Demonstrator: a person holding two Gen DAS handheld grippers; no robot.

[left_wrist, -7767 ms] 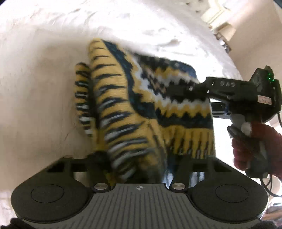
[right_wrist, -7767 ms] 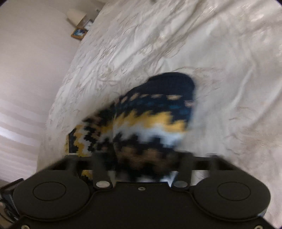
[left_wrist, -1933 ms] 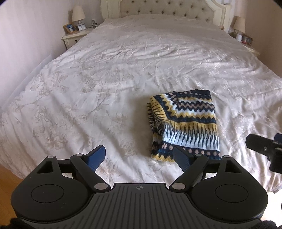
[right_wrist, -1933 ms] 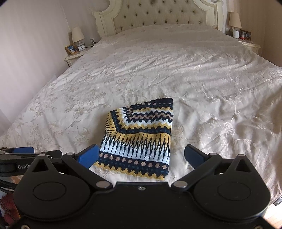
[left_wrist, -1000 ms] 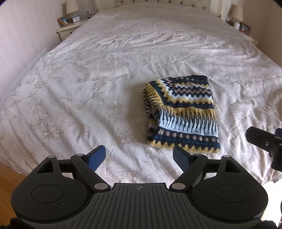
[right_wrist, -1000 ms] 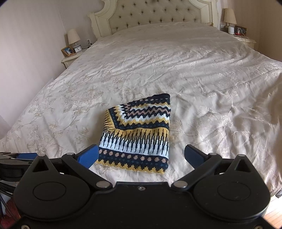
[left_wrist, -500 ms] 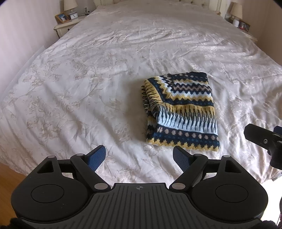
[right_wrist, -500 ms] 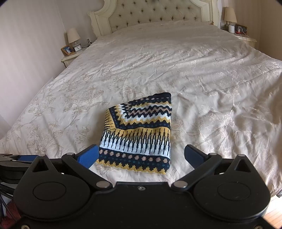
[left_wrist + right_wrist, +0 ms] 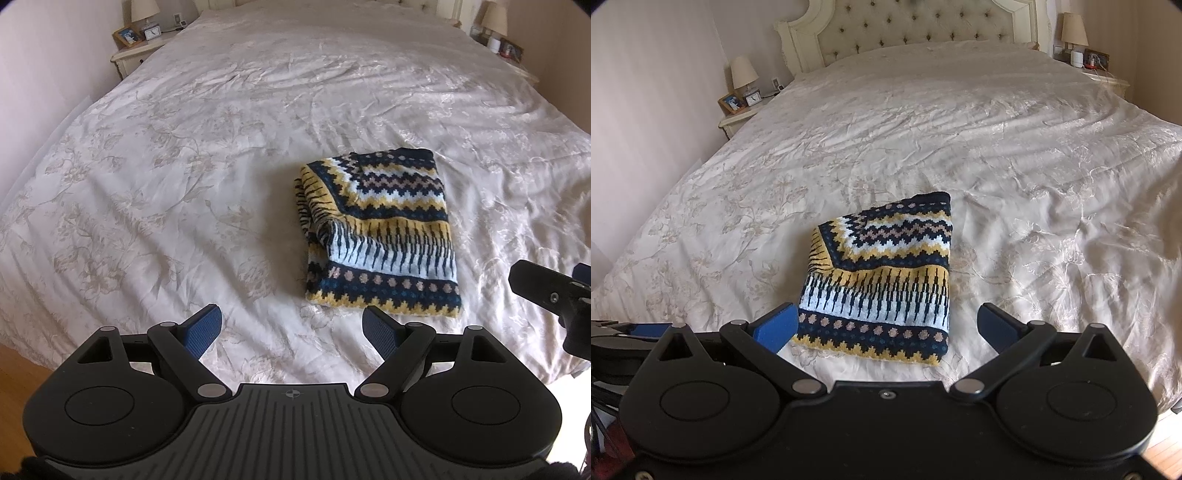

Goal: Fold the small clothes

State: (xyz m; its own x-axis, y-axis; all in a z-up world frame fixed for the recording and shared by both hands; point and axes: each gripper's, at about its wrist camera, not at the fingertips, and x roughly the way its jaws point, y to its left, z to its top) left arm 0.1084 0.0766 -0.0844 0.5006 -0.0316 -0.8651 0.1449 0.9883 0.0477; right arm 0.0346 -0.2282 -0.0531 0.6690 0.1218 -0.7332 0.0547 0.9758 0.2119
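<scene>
- On a wide bed (image 9: 997,122) covered by a cream floral bedspread lies a folded knit sweater (image 9: 882,284), patterned in navy, yellow, white and tan zigzag bands.
- Its shape is a rough rectangle, longer from the near foot edge toward the tufted headboard (image 9: 912,29) than it is across.
- Its zigzag-trimmed hem band faces the foot of the bed, closest to the cameras; the navy end points toward the headboard.
- Seen from the left wrist view, the sweater (image 9: 376,236) sits right of centre, and a bunched fold of fabric runs along its left side.
- Near the foot of the bed, the left gripper (image 9: 291,330) hovers with its blue-padded fingers spread wide, holding nothing and clear of the fabric, which lies ahead and to its right.
- Beside it, the right gripper (image 9: 886,328) is also spread wide and empty; the sweater's hem appears between its two fingers, just beyond them, and contact cannot be made out.
- Far off at the head of the bed, a bedside table (image 9: 738,118) carries a lamp (image 9: 743,75), a small clock and a framed photo.
</scene>
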